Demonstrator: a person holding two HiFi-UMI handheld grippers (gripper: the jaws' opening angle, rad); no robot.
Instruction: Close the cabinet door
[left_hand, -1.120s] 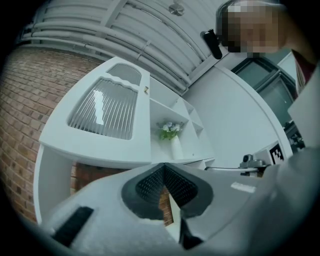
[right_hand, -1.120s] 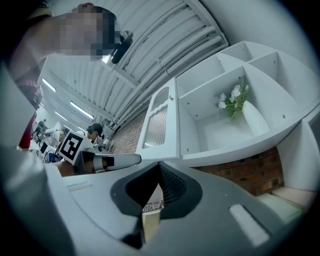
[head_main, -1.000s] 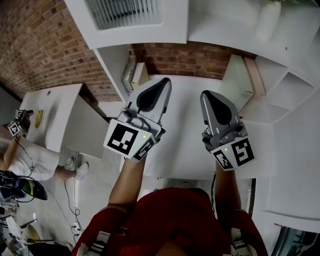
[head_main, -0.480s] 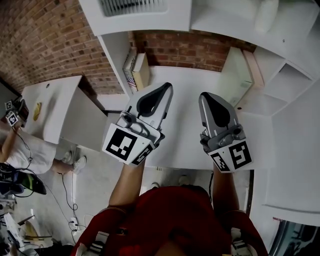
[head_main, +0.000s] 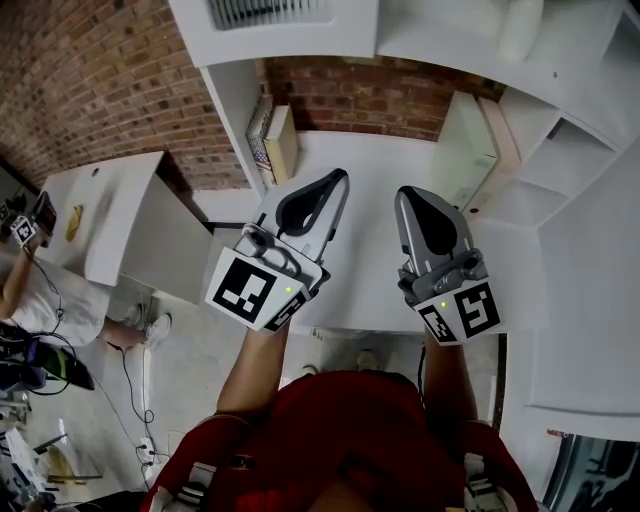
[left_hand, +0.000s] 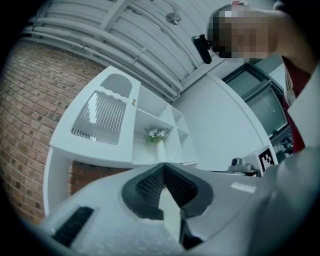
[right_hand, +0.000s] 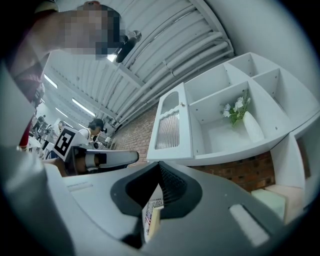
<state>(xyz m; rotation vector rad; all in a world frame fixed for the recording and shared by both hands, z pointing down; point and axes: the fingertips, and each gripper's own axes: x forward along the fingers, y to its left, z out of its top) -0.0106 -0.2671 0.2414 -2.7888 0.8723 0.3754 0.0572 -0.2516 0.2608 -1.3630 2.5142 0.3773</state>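
In the head view, the person is holding both grippers below the wall cabinet (head_main: 300, 55), over the white table (head_main: 370, 160) running under it. The left gripper (head_main: 340, 176) and the right gripper (head_main: 404, 194) are pointing side by side toward the brick wall (head_main: 350, 105) beneath the cabinet. Each is keeping its jaws pressed together and gripping nothing. The cabinet door (head_main: 262, 12), a white slatted panel, is showing at the cabinet's left end. Some books (head_main: 272, 140) are standing under that end of the cabinet.

In the left gripper view, the left gripper's jaws are meeting at their tips, empty, just below the cabinet. The slatted door (left_hand: 97, 117) is sitting left of the cabinet's open shelves, where a white vase (left_hand: 160, 150) with flowers is standing. The door is looking flush with the cabinet front.

In the right gripper view, the right gripper's jaws are likewise clenched on nothing, below the cabinet. The door (right_hand: 167, 129) is lying left of the vase's shelf in the cabinet, seemingly flush with its front.
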